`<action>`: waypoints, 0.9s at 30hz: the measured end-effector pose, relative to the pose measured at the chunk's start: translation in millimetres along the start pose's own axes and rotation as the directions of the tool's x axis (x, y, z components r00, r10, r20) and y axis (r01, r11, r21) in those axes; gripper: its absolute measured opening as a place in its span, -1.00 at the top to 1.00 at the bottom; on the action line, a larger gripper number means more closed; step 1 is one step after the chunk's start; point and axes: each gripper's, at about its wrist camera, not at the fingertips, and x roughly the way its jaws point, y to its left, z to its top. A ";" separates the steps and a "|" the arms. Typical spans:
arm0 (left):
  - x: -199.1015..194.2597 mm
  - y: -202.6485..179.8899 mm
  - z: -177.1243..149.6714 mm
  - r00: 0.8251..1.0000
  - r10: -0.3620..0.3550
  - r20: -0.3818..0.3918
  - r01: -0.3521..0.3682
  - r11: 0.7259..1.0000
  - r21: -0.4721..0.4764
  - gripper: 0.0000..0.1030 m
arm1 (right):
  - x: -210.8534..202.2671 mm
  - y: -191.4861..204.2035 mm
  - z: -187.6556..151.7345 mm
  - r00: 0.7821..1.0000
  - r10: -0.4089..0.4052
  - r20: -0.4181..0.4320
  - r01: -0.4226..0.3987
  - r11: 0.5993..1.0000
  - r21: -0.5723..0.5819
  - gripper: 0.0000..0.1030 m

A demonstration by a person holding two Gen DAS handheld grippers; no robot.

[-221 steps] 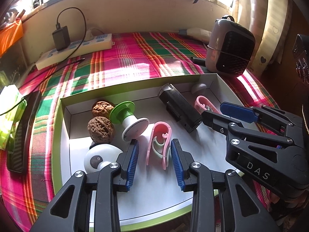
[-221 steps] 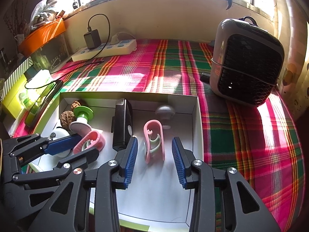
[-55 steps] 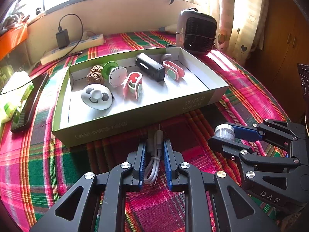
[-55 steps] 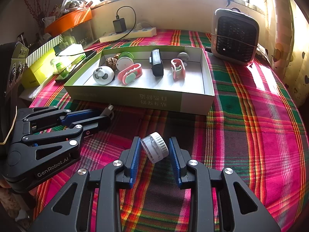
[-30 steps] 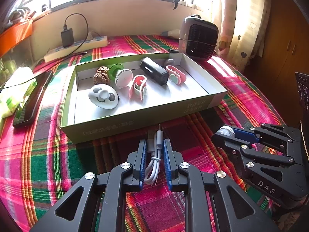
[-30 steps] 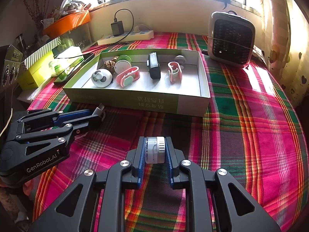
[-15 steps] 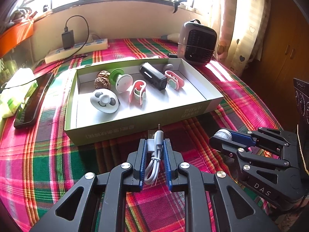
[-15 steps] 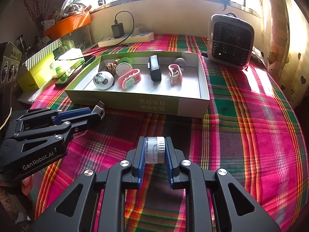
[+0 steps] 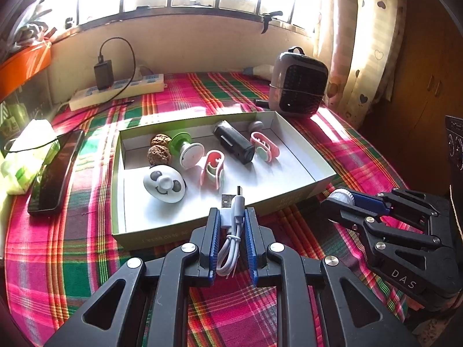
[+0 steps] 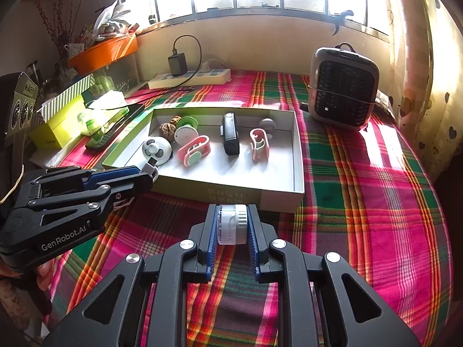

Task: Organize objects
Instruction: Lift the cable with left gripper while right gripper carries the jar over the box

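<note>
Left wrist view: the left gripper (image 9: 231, 231) has its fingers pinching a coiled white USB cable (image 9: 233, 228), held over the near wall of the open box (image 9: 292, 199). Right wrist view: the right gripper (image 10: 231, 228) has its fingers clamped on a small clear jar (image 10: 231, 224), just short of that same wall, above the plaid-covered worktop (image 10: 361, 202).

Small heater (image 9: 298, 86) sits by the curtain (image 9: 358, 43); power strip (image 9: 118, 91) lies under the window, phone (image 9: 56, 170) beside it.
</note>
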 end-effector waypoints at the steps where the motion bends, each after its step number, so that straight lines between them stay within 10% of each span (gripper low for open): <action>1: 0.6 0.4 2.0 1.000 0.001 0.002 -0.001 1.000 0.000 0.70 | 0.6 -0.9 3.6 1.000 -0.001 0.004 0.001 1.000 -0.002 0.61; 27: 49.0 17.8 27.8 0.999 0.024 -0.048 -0.026 0.999 -0.032 0.70 | 54.9 -20.4 58.7 1.000 -0.010 -0.013 0.010 1.000 0.004 0.61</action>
